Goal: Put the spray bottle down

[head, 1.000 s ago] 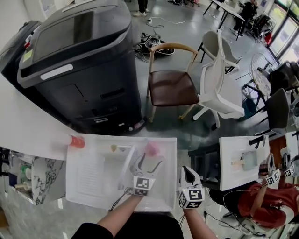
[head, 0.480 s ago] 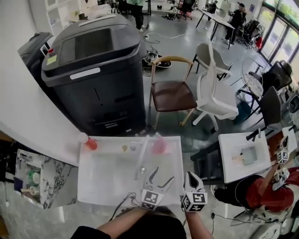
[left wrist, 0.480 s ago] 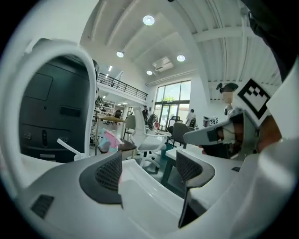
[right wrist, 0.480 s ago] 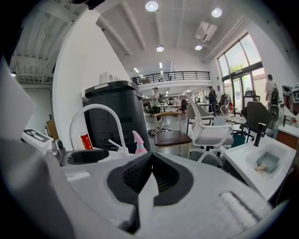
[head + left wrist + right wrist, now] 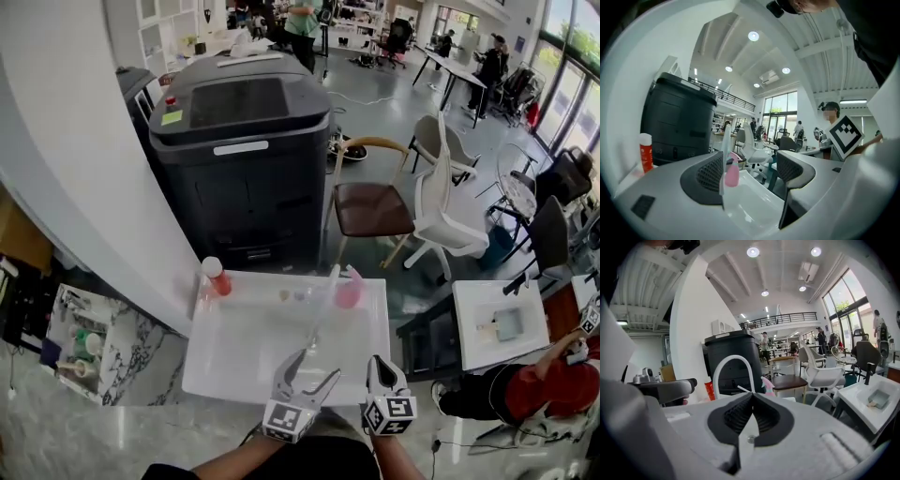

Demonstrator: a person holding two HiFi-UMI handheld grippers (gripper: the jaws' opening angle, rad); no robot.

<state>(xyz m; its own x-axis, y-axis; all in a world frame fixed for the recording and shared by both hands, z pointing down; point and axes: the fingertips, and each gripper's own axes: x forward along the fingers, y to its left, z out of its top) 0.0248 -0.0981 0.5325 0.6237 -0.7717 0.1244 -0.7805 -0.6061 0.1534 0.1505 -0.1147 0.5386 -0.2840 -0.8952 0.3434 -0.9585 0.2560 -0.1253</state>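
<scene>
The pink spray bottle (image 5: 349,291) stands upright at the far right of a white basin (image 5: 234,361), beside a white faucet (image 5: 323,298). My left gripper (image 5: 314,367) is open and empty at the basin's near edge, well short of the bottle. My right gripper (image 5: 378,363) is shut on nothing, just right of the left one. In the left gripper view the spray bottle (image 5: 732,172) shows far ahead between the open jaws of the left gripper (image 5: 750,171). In the right gripper view the spray bottle (image 5: 767,385) peeks above the right gripper (image 5: 752,397), whose jaws are closed.
A red bottle with a white cap (image 5: 216,277) stands at the basin's far left corner. A large dark machine (image 5: 244,150) rises behind the basin. A brown chair (image 5: 373,202) and a white chair (image 5: 441,202) stand to the right, and a small white table (image 5: 497,323).
Both grippers have drawn back toward me, from the middle of the basin to its near edge. The left gripper, earlier close to the spray bottle, is now far from it.
</scene>
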